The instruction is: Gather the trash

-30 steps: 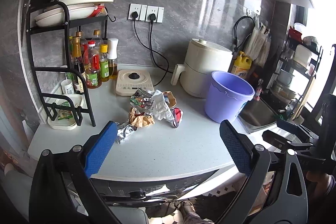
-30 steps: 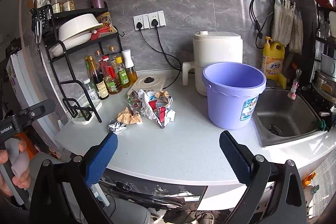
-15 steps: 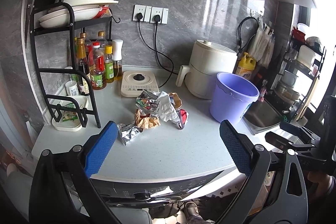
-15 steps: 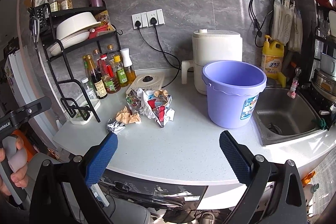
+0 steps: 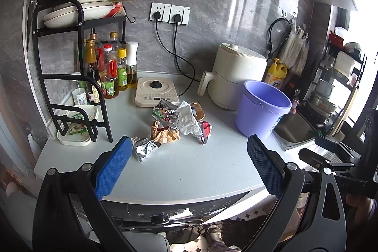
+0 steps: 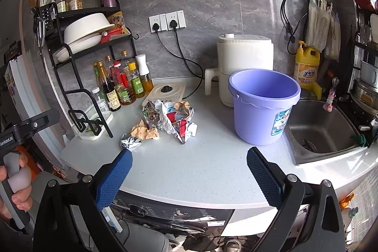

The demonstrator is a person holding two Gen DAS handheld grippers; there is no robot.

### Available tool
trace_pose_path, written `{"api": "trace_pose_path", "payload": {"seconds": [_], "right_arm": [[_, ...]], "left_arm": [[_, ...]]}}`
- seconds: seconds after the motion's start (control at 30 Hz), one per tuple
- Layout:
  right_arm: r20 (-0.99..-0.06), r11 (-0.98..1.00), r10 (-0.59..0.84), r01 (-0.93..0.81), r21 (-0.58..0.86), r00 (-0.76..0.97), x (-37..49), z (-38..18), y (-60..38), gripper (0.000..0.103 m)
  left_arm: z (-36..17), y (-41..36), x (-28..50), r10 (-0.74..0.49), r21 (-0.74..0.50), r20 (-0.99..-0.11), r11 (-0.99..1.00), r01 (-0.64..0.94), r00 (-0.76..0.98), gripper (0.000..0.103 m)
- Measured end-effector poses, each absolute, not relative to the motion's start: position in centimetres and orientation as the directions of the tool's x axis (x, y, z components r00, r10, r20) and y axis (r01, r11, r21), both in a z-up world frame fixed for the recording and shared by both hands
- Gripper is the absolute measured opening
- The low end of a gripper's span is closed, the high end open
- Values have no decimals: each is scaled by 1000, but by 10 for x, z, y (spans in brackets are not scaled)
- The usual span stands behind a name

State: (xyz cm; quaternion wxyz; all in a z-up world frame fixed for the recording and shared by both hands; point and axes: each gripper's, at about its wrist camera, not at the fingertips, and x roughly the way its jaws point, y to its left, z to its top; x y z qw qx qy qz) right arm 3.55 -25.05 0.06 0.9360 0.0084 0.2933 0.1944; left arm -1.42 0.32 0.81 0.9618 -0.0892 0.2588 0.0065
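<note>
Crinkled foil wrapper [image 5: 144, 148] beside crumpled brown paper [image 5: 165, 134].

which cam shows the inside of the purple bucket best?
Right wrist. The purple bucket sits near centre, its mouth facing the camera, so the inner wall shows, and the label too. Left wrist shows the same bucket further right and more distorted, with less of its interior.

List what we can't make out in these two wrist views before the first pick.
- Bucket bottom: left view, near wall hides it.
- Sink: left view, mostly behind the bucket.
- Trash pile: both views, wrappers overlap, count unclear.
- Foil wad: left view, left claw pad covers its edge.
- Bottle label: too small.
</note>
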Motion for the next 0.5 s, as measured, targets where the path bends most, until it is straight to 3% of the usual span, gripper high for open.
{"api": "trace_pose_path", "payload": {"seconds": [0.5], "right_arm": [[-539,919,380,-371,130,752,26,2,-246,95]], "left_arm": [[6,6,-22,-30,-152,-492,987,-52,870,97]]}}
